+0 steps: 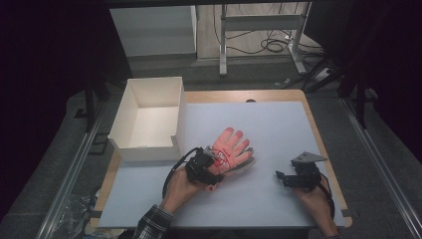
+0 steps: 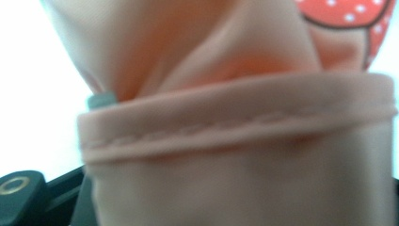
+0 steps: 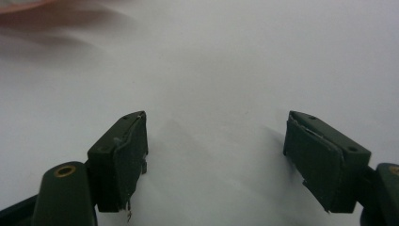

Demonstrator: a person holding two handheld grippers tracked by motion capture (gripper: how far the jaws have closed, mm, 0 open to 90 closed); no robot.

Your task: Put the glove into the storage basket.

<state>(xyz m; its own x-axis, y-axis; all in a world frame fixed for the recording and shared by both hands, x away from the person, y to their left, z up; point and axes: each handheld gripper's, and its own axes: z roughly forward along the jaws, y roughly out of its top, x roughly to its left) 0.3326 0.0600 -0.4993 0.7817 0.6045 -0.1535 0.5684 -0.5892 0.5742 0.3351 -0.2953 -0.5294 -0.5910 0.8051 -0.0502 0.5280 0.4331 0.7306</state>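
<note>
Evidently the glove (image 1: pixel 230 148) is clamped at its cuff (image 2: pixel 235 122) by the left gripper (image 1: pixel 211 175), seemingly for lifting toward the box (image 1: pixel 149 119) at far left, while the right gripper (image 3: pixel 214 155) is held apart, idle.

The right claw (image 3: pixel 216 160) hangs with its jaws spread wide over the bare white desk (image 3: pixel 226 66), nothing between them.

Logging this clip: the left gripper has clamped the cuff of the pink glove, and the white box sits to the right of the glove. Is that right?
Not quite. The high view shows the white box to the left of the pink glove, not the right. The left gripper has indeed clamped the cuff.
</note>
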